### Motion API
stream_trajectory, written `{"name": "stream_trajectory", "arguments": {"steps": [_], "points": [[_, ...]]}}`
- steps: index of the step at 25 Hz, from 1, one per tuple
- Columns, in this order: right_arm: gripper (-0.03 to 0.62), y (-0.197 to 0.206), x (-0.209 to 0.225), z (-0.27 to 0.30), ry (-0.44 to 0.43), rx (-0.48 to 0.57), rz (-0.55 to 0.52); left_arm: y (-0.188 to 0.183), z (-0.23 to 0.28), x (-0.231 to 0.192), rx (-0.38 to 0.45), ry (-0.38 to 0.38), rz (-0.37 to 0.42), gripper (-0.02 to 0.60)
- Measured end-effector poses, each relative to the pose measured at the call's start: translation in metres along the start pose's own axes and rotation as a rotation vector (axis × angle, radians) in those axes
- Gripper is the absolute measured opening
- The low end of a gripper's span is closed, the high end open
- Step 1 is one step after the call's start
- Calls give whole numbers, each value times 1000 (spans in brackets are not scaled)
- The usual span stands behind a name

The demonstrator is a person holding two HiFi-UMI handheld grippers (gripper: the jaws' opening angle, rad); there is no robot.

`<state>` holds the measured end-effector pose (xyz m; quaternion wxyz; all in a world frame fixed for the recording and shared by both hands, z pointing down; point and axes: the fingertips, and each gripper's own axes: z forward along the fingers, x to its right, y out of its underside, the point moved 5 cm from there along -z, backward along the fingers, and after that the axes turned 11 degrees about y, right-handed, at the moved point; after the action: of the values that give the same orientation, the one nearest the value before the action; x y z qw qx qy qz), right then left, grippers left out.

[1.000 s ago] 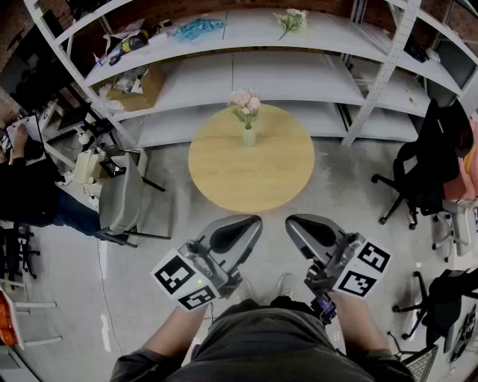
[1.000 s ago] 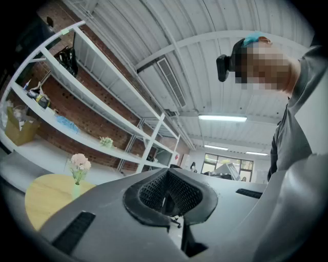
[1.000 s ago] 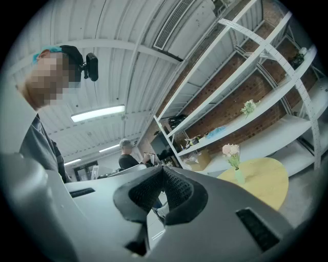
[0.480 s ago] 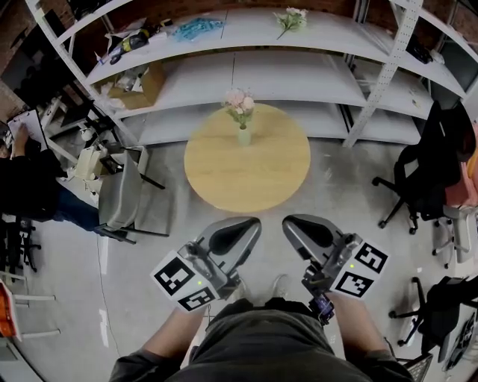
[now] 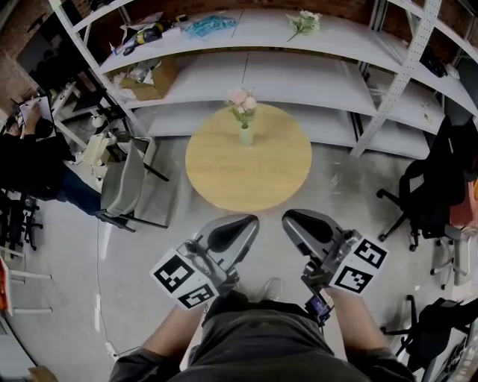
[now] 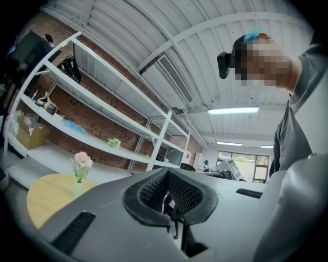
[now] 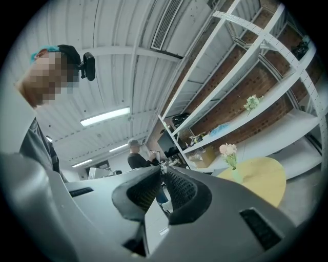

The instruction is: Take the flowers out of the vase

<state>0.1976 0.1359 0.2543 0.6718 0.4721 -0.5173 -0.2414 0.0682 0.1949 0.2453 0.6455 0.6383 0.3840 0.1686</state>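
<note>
A small pale green vase (image 5: 246, 136) with pink flowers (image 5: 242, 100) stands at the far edge of a round wooden table (image 5: 250, 175). Both grippers are held level over the floor, well short of the table's near edge. My left gripper (image 5: 250, 221) and my right gripper (image 5: 290, 218) are side by side, pointing at the table. In the left gripper view the left gripper (image 6: 167, 173) has its pads closed with nothing between them, and the flowers (image 6: 82, 160) show far off to the left. In the right gripper view the right gripper (image 7: 163, 171) is shut and empty, with the flowers (image 7: 228, 149) far off to the right.
White shelving (image 5: 299, 74) runs behind the table, with a second flower bunch (image 5: 302, 21) on its top shelf and a cardboard box (image 5: 153, 78). A grey chair (image 5: 123, 190) stands left of the table, black office chairs (image 5: 429, 175) to the right. A person (image 5: 30, 171) sits far left.
Both grippers have been carried a little toward the table, still shut and empty. The shelves and the grey chair have shifted slightly in the head view.
</note>
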Motion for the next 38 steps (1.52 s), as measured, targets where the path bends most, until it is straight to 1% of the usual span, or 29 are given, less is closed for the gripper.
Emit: {"name": "stream_trajectory", "arguments": {"steps": [7,13,18,26,30,33,34,36,38], "points": [[17,5,26,0,1,-34,30,18,11,-13,-5,-26,-37,5],[17,5,54,19,19,-63,49,23,23,-45,-12,-32,-66,5],[17,-2,78,55,34,-72,53,19,29,-90,-15,-33,-86,5],[17,-7,119,130,72,-82,71,11,35,-179,-38,-29,-120,5],[18,-4,144,166,115,-78,69,12,35,-220,-56,-29,-140,5],[21,1,167,194,160,-72,49,13,35,-249,-71,-28,-152,5],[32,3,175,204,171,-72,42,14,35,-258,-76,-27,-156,5],[77,7,190,224,186,-72,27,16,36,-275,-89,-25,-160,5],[99,15,205,242,205,-75,-2,21,36,-290,-107,-22,-161,5]]}}
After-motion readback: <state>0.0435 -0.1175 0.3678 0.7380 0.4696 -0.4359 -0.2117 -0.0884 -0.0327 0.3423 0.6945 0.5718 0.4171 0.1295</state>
